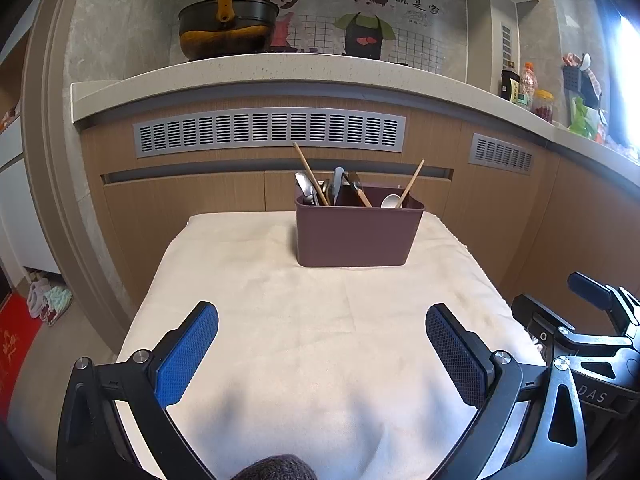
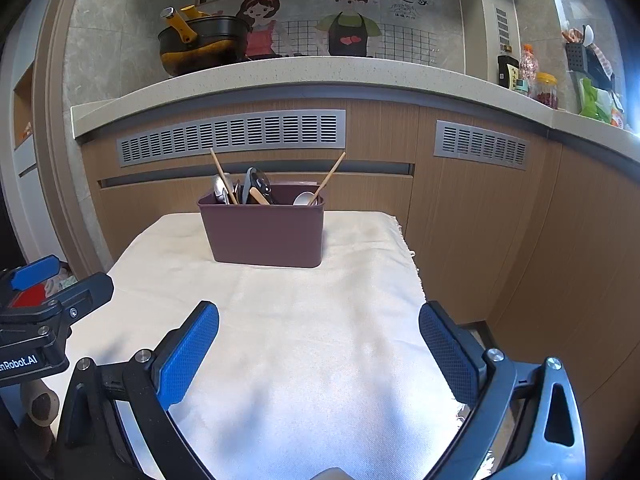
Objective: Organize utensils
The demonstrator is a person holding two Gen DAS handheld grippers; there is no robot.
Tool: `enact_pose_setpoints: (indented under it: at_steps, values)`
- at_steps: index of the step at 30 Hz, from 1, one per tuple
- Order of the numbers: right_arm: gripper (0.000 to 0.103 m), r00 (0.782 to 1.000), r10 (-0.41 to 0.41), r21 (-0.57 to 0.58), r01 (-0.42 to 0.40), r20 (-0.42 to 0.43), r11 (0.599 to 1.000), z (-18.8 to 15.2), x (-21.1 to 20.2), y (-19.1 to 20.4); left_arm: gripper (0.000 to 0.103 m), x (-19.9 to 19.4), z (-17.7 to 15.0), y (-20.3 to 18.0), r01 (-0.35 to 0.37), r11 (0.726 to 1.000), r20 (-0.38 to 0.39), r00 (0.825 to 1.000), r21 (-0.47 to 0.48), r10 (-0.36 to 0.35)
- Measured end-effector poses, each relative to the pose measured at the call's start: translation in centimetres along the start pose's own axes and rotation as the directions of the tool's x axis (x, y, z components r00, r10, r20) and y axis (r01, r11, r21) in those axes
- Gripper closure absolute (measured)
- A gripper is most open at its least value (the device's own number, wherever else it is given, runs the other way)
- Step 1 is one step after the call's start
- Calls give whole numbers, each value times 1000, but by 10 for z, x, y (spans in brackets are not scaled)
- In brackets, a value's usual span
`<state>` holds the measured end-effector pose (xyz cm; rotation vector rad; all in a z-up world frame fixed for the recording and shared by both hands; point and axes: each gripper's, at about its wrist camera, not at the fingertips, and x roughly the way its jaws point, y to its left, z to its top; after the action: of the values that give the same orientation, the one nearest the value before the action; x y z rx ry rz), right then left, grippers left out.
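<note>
A brown utensil caddy (image 1: 358,232) stands upright at the far end of a small table draped in a cream cloth (image 1: 312,320), its long side running left to right across the table and facing both hand-held grippers. The utensils are all inside it, handles or heads poking up past the rim. In the left part a wooden chopstick (image 1: 310,172) leans up and to the left, packed in beside several metal utensils (image 1: 306,190) and a dark spatula (image 1: 354,186) with a pale wooden handle. In the right part a second chopstick (image 1: 413,182) tilts up and to the right, with a white spoon (image 1: 390,201) resting bowl-up just beside it. The left hand-held gripper (image 1: 322,354) hovers over the near half of the cloth with its blue pads spread wide, nothing between them. The right hand-held gripper (image 2: 320,354) sits alongside it, likewise spread apart and holding nothing. Behind the table runs a kitchen counter (image 1: 248,74) carrying a black pot (image 1: 226,30) with a yellow handle.
</note>
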<state>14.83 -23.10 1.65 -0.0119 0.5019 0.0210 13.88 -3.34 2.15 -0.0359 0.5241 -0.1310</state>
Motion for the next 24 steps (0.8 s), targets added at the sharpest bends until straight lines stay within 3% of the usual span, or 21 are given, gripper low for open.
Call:
enact_pose_setpoints:
  at_steps: [24]
  values:
    - [3,1000,-3,10,3,16,1000,3,-5,-5,0,0,-3,-3,5,1000,-7,1000,9,-5]
